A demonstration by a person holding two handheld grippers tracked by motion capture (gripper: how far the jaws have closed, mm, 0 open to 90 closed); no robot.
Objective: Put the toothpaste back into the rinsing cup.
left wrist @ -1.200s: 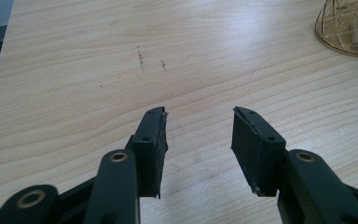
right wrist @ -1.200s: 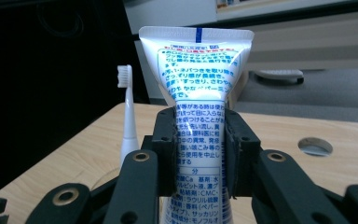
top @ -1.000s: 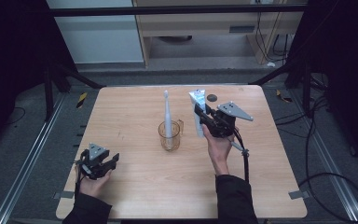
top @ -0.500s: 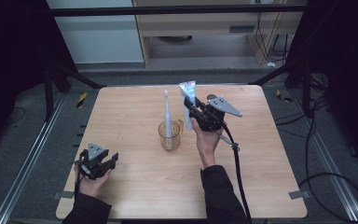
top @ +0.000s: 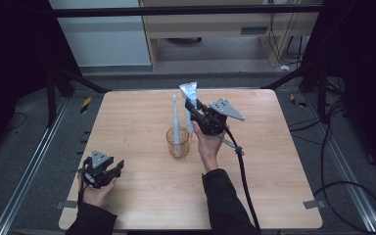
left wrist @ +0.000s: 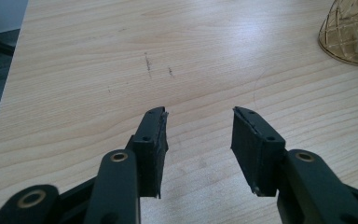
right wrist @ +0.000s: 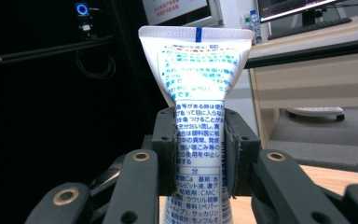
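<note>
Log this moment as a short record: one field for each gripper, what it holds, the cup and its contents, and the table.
right gripper: shut on the toothpaste tube, held upright, crimped end up, beside the cup
left gripper: jaws open, nothing between them, low over the near left part of the table
cup: amber glass, upright near the table's middle
toothbrush: white, standing in the cup
table: light wood

Left gripper (left wrist: 199,140): two black fingers (left wrist: 151,144) come up from 6 o'clock, spread apart w/ nothing btwn them, just bare light-wood desk (left wrist: 121,56). Faint scuff marks (left wrist: 148,65) at approx 11 o'clock. Amber patterned glass cup (left wrist: 349,32) at 2 o'clock, well apart from fingers, partly cut off.
</note>
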